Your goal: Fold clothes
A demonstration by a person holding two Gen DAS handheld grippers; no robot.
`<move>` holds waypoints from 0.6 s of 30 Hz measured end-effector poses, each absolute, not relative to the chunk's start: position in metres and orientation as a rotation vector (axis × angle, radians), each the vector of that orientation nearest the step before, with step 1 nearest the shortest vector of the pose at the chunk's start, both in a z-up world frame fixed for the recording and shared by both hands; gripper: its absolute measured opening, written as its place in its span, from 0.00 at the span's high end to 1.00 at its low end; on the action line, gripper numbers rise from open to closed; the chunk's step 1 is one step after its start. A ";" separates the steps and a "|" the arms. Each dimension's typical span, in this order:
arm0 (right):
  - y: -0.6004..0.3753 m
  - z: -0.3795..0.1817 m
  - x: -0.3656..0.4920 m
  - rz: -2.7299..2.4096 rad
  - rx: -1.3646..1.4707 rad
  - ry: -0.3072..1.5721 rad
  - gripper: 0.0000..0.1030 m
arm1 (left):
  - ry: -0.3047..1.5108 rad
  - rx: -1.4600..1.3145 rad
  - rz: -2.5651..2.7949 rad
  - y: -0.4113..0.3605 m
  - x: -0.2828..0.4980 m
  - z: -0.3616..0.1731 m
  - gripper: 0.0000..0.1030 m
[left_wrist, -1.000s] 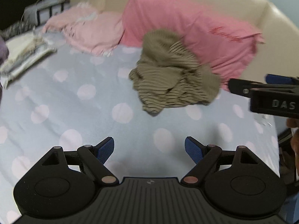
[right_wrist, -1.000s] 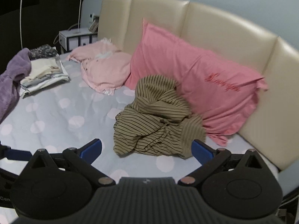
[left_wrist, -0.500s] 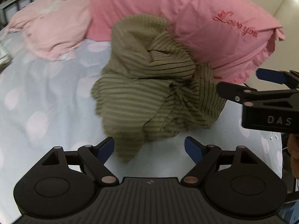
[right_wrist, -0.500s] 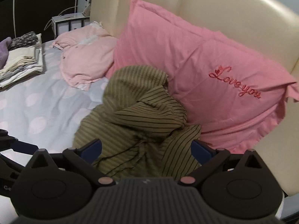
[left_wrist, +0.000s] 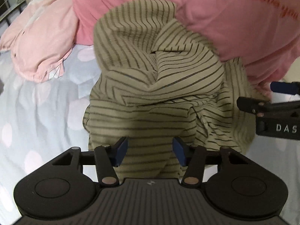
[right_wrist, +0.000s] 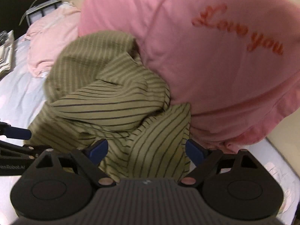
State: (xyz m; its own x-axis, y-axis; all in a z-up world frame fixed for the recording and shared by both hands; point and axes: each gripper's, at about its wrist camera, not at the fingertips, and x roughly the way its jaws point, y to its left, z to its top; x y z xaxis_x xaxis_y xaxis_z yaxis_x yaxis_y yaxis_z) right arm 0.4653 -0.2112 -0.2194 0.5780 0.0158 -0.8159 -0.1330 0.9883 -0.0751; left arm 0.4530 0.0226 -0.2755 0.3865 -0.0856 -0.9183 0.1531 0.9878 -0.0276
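Olive striped shirt [left_wrist: 150,97] lies crumpled; left gripper [left_wrist: 150,151] and right gripper [right_wrist: 146,151] spread wide, ungrasping.

The crumpled shirt [left_wrist: 161,86] is lying on the bedsheet [left_wrist: 46,108], leaning against the embroidered pillow [right_wrist: 215,56] behind and to its right. A smaller pillow [left_wrist: 41,43] is sitting to the far left, with folded clothes [right_wrist: 5,56] lying further left.

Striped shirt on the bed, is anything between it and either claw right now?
Nothing visible. The striped shirt lies crumpled against the pink pillow, and both the left claw and the right claw are open with its near edge directly at their tips.
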 end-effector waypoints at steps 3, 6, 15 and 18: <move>-0.216 -0.233 0.477 0.091 -0.113 1.001 0.12 | 1.213 0.113 -0.148 0.012 0.465 -0.286 0.51; -0.217 -0.252 0.490 0.110 -0.102 1.076 0.18 | 1.273 0.123 -0.130 0.010 0.472 -0.296 0.80; -0.223 -0.259 0.482 0.136 -0.061 1.096 0.97 | 1.264 0.029 -0.155 0.031 0.473 -0.299 1.00; -0.225 -0.251 0.471 0.147 -0.040 1.075 0.98 | 1.225 -0.007 -0.145 0.043 0.457 -0.291 1.00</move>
